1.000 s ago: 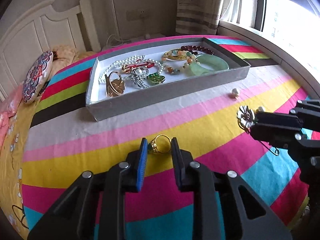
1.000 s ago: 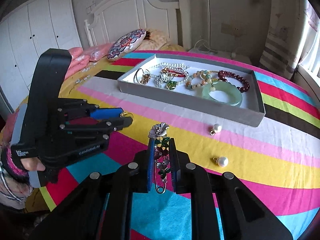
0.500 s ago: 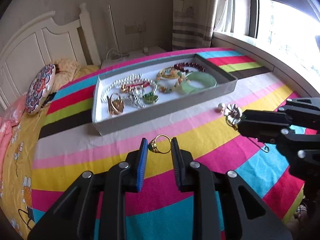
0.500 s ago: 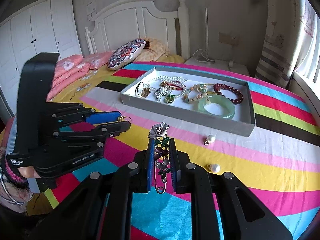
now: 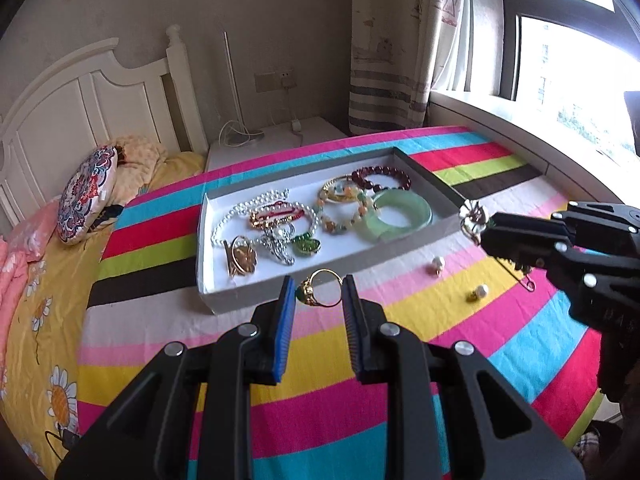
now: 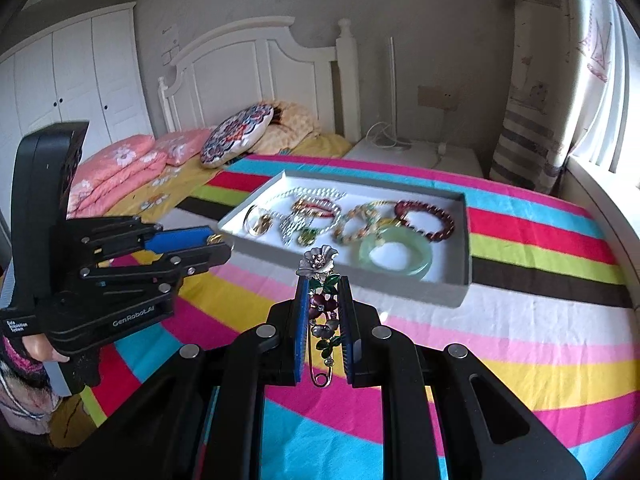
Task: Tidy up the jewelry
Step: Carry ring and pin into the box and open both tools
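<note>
My left gripper (image 5: 318, 294) is shut on a gold ring (image 5: 320, 293) with a green stone, held above the striped cloth just before the near wall of the grey jewelry tray (image 5: 320, 280). My right gripper (image 6: 323, 292) is shut on a flower brooch (image 6: 320, 300) with a safety pin, held above the cloth near the tray's front wall (image 6: 360, 276). The tray holds a green jade bangle (image 5: 400, 216), a dark red bead bracelet (image 5: 380, 178), pearl strands (image 5: 240, 216) and other pieces. The right gripper also shows in the left wrist view (image 5: 492, 236), and the left one in the right wrist view (image 6: 216, 246).
Two pearl earrings (image 5: 437, 265) (image 5: 479, 292) lie on the striped cloth (image 5: 360, 420) right of the tray's front. A patterned cushion (image 5: 86, 194) and pink bedding (image 6: 120, 168) lie on the bed at left. A window sill (image 5: 520, 128) runs along the right.
Both grippers have risen and moved forward toward the tray with their pieces still held. The tray now looks closer and more from above.
</note>
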